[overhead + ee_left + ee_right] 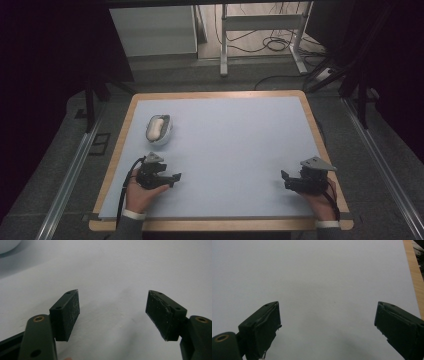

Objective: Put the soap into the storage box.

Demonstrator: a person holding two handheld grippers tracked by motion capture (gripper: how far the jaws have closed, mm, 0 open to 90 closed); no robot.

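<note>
Pale blue matting covers the wooden-edged table [227,96], with a dark floor, a white cabinet and a metal frame with loose cables behind it. Near the table's left side sits a small bowl [165,135] holding a pale oblong thing, too small to name. Just below it, the left gripper [175,177] lies low over the mat in the person's hand, jaws spread apart with nothing between them. Well apart, by the right edge, the right gripper [283,177] also has its jaws wide and empty.
</note>
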